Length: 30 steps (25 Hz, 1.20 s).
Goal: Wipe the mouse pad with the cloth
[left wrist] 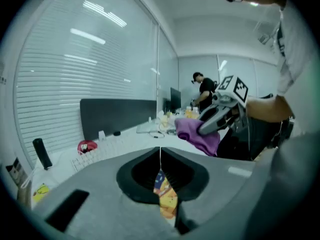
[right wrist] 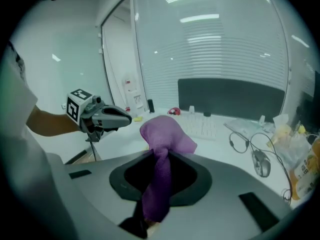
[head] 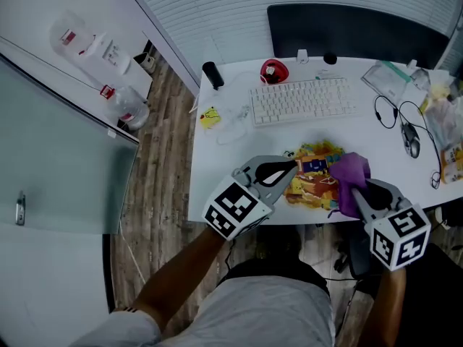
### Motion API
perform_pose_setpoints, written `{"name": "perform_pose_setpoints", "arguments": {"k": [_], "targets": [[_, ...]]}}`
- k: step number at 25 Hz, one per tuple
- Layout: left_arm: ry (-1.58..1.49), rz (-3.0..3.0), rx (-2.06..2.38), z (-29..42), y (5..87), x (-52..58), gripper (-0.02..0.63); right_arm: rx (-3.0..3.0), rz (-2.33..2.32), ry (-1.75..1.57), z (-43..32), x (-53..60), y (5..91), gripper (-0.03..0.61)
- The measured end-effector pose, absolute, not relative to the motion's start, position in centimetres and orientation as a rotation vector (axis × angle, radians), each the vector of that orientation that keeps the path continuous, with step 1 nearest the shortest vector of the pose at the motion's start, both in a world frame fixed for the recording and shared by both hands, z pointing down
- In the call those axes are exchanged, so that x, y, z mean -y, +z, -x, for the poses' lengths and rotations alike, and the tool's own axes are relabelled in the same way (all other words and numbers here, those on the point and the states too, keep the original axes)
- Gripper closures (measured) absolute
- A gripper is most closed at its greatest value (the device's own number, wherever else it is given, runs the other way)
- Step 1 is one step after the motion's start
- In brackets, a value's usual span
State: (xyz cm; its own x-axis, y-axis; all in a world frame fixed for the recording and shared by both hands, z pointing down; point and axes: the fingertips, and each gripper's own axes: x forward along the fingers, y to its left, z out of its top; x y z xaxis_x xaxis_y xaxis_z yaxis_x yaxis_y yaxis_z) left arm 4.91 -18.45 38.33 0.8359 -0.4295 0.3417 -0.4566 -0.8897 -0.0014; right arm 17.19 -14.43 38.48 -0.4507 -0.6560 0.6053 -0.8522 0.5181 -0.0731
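A colourful printed mouse pad lies near the front edge of the white desk. My left gripper is shut on the pad's left edge; in the left gripper view a strip of the pad shows between the closed jaws of the left gripper. My right gripper is shut on a purple cloth, which rests bunched on the pad's right part. In the right gripper view the cloth rises out of the right gripper, and the left gripper shows at left.
A white keyboard lies behind the pad, with a red object and a black cylinder farther back. A wired mouse, cables and plastic bags crowd the right end. A person stands far off.
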Motion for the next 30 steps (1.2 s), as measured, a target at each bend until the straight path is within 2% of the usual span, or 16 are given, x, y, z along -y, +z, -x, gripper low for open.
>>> {"name": "perform_pose_setpoints", "arguments": {"k": [8,11,17,30], "targets": [[0.025,-2.998,0.846,-2.3,28.5,15.9,0.597,2.586,-1.218,0.244,-12.0,13.2,30.4,0.512],[-0.075,-3.041,0.89,-1.3,26.6,14.5,0.597,2.688,-1.23,0.189,-10.7,12.5,28.9,0.512],[-0.206,-3.069,0.954,1.0,24.7,12.3,0.597,2.868,-1.236,0.128,-8.5,10.3,26.8,0.512],[-0.262,-3.081,0.937,1.5,24.2,10.5,0.597,2.929,-1.291,0.037,-8.2,7.6,25.7,0.512]]}}
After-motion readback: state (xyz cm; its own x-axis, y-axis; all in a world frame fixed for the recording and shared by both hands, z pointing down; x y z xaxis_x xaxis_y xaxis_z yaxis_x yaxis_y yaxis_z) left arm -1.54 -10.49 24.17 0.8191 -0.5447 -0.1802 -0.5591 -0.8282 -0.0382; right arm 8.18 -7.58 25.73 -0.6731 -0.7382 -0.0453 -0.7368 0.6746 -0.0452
